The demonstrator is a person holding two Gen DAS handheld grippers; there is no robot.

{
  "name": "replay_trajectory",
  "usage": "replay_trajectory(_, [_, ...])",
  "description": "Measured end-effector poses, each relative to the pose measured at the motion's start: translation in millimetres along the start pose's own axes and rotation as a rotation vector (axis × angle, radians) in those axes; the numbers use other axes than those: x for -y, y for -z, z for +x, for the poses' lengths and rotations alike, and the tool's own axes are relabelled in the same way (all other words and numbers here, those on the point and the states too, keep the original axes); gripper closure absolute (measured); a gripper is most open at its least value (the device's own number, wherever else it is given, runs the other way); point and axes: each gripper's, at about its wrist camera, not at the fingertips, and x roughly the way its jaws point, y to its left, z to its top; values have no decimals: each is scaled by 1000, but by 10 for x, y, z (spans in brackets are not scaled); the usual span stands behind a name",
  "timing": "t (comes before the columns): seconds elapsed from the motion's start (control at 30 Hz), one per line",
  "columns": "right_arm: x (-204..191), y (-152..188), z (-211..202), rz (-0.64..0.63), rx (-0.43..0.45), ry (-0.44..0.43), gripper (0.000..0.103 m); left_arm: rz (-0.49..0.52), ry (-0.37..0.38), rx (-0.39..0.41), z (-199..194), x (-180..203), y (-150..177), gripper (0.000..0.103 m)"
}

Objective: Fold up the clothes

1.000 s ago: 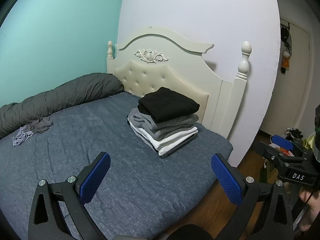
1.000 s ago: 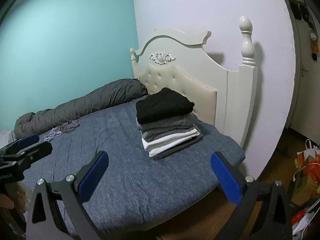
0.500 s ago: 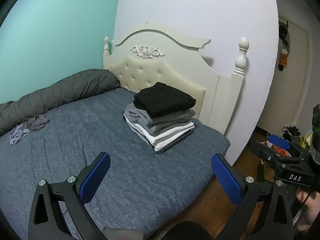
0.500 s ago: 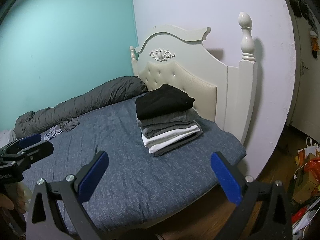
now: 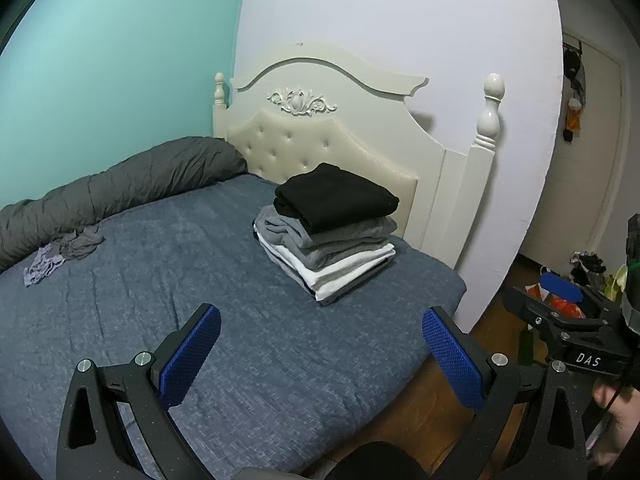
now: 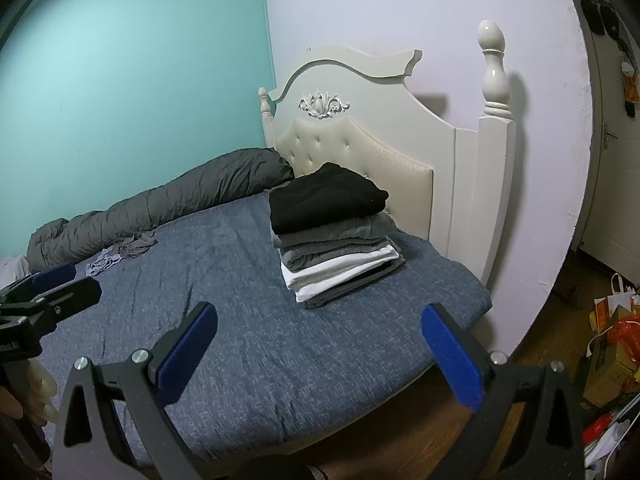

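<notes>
Both grippers hang above the near edge of the bed (image 5: 168,280) with nothing in them. The left gripper (image 5: 320,354) has its jaws spread wide, and so does the right gripper (image 6: 318,354).

A stack of folded clothes (image 5: 328,232) sits at centre right of the left view, close to the cream headboard (image 5: 320,136) and near the bed's right-hand edge; a black piece lies on top, grey ones under it, white and dark grey at the bottom. The only loose clothing in view is a small crumpled heap (image 5: 64,252) at the far left of that view, just beside the rolled grey duvet (image 5: 120,188).

Judging from this, the step in hand is most likely fetching that heap. To do it well, one gripper would reach across the mattress, pinch a single layer at an edge or hem rather than a bunched middle, and drag it to the bare blue cover in the lower centre, where there is flat room to spread it.

The heap seems to hold more than one item, so a deep grab may lift both. The right side is tighter: the mattress ends near the stack, with wooden floor (image 6: 560,296) and bags (image 6: 616,332) beyond it, so a wide sweep there risks nudging the pile off.
</notes>
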Motion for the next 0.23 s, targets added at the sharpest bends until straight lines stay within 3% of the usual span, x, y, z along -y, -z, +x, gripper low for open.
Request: replay_trajectory(0.23, [10, 7, 7, 1, -2, 2, 1, -16, 10, -7, 10, -25, 14, 0])
